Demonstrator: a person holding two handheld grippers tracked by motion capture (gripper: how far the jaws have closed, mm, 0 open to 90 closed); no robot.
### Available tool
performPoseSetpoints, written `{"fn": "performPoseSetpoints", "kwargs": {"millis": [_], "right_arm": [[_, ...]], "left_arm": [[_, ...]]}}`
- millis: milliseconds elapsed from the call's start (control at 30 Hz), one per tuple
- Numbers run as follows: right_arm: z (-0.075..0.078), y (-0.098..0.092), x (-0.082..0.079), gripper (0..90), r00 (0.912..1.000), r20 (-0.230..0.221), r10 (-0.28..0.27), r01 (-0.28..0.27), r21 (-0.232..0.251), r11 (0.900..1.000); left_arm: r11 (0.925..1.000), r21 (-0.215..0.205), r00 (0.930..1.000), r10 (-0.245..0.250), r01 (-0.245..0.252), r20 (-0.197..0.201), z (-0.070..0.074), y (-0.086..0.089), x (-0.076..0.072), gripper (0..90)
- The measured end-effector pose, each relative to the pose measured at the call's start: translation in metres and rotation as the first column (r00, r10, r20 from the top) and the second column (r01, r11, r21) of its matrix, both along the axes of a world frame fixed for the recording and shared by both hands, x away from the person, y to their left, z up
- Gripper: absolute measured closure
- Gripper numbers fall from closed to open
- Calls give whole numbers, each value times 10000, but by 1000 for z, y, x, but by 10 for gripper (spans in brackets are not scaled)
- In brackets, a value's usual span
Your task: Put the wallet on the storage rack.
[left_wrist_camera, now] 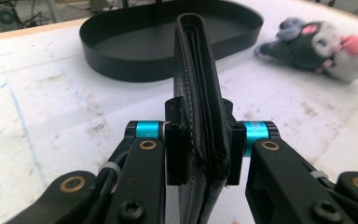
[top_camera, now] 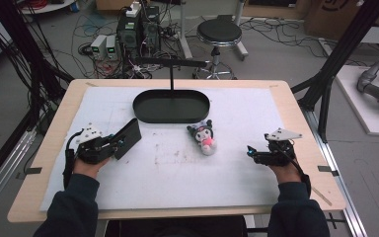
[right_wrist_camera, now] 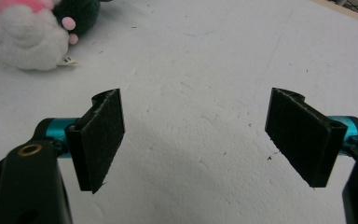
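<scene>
A black folded wallet (left_wrist_camera: pixel 198 93) stands on edge between the jaws of my left gripper (left_wrist_camera: pixel 204 149), and both pads press on its sides. In the high view the wallet (top_camera: pixel 128 137) juts from the left gripper (top_camera: pixel 112 146) at the table's left, angled toward the black oval tray (top_camera: pixel 171 106). A small plush toy (top_camera: pixel 205 137), black and white with pink, lies in the middle, below the tray. My right gripper (right_wrist_camera: pixel 196 135) stands open over bare white mat with nothing between its pads; it sits at the right (top_camera: pixel 251 153), apart from the toy.
The oval tray carries an upright black post with a crossbar (top_camera: pixel 171 63). A white mat (top_camera: pixel 177 168) covers the wooden table (top_camera: pixel 296 113). Beyond the far edge stand a stool (top_camera: pixel 219 34) and electronics with cables on the floor.
</scene>
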State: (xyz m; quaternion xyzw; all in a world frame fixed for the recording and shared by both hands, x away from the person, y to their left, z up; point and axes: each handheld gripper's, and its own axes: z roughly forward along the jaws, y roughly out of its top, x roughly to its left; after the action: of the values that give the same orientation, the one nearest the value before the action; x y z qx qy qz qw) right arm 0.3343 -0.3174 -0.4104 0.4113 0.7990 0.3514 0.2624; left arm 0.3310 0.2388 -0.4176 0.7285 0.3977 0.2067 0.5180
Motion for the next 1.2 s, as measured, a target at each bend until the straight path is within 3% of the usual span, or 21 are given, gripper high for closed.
{"fn": "performPoseSetpoints", "kwargs": {"millis": [133, 267, 500, 667, 1033, 1200], "right_arm": [[0, -1, 0, 201, 10000, 29, -39, 39, 48, 10000], [1, -2, 1, 201, 9999, 106, -50, 49, 128, 9999], [3, -2, 4, 201, 9997, 212, -115, 110, 214, 9997], [4, -4, 3, 201, 9995, 287, -125, 116, 304, 9995], [5, -5, 0, 201, 9992, 382, -139, 125, 366, 9992], [5, -6, 1, 201, 9993, 333, -169, 155, 410, 9990]], "left_arm": [[9997, -248, 9995, -23, 31, 318, 9, 0, 7, 765], [9981, -619, 9994, 44, -22, 352, 19, 1, 21, 765], [9946, -948, 9965, -359, 430, 760, 51, -12, 52, 765], [9983, -445, 9925, -328, 383, 1178, 60, -27, 76, 764], [9992, 317, 9936, -297, 264, 1087, 54, -50, 127, 764], [9983, 535, 9943, -264, 210, 1033, 42, -56, 145, 765]]}}
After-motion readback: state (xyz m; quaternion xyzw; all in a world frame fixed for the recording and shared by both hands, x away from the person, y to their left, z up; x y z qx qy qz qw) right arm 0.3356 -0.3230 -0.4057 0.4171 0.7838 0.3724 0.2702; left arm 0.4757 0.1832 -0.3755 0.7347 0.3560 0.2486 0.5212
